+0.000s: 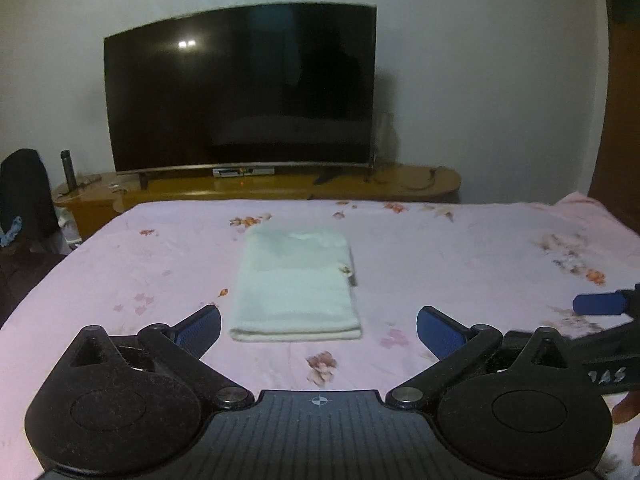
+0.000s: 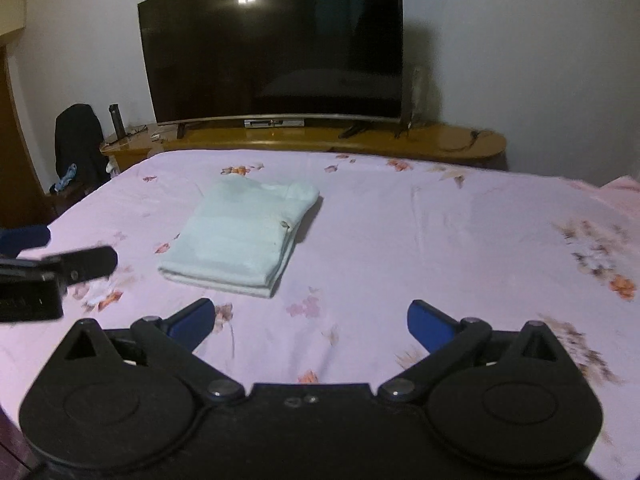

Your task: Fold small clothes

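- Left gripper [image 1: 319, 330]: jaws spread wide, nothing between the blue pads [image 1: 202, 326]; it sits above the bed sheet, short of the garment.
- Right gripper [image 2: 309, 322]: jaws likewise spread wide and holding nothing (its tip also shows at 3 o'clock in the left wrist view, blurred).
- Folded cloth [image 1: 296, 282]: a pale, whitish small garment, folded into a neat layered rectangle, lying flat on the pink floral bed sheet [image 1: 460, 264]. It lies at 12 o'clock from the left gripper, just beyond the fingertips, and at about 11 o'clock from the right gripper, apart from it.
- Background: a dark curved television [image 1: 240, 88] stands on a wooden cabinet [image 1: 360, 186] past the far edge of the bed, with a dark flask [image 1: 68, 168] at 9 o'clock of it.
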A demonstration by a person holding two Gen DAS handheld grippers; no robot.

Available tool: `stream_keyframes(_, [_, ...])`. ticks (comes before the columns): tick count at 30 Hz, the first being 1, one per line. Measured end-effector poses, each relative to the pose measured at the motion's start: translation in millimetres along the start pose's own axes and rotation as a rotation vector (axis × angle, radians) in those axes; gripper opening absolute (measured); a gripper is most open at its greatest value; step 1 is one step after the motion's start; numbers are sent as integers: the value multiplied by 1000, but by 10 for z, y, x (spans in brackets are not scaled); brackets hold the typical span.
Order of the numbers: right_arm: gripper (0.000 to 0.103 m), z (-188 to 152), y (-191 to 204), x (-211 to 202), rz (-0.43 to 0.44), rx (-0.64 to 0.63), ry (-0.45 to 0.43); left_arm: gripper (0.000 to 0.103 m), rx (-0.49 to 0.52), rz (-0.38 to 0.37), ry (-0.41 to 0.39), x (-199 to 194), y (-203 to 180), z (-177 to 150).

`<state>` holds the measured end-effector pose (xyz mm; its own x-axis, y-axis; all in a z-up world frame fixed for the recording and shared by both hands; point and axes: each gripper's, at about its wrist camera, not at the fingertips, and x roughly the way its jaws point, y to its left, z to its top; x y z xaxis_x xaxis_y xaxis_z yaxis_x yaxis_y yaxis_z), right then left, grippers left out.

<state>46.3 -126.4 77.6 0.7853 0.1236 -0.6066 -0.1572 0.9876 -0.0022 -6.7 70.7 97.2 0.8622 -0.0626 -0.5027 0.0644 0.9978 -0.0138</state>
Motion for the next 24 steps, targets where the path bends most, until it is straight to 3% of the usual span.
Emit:
stream_keyframes(6, [103,-202,70,-426,-74,-25,-16,103,-4,-6,-4,-358,-64,-174])
stream_keyframes(11, [103,-222,114,-663,-83,-6,-62,103,-19,-11,-31,-588,-75,-237])
stream_keyframes(24, [103,-167,323,-825,-77,-26,-124,103,-33,-1,-77,-771,-86,-205])
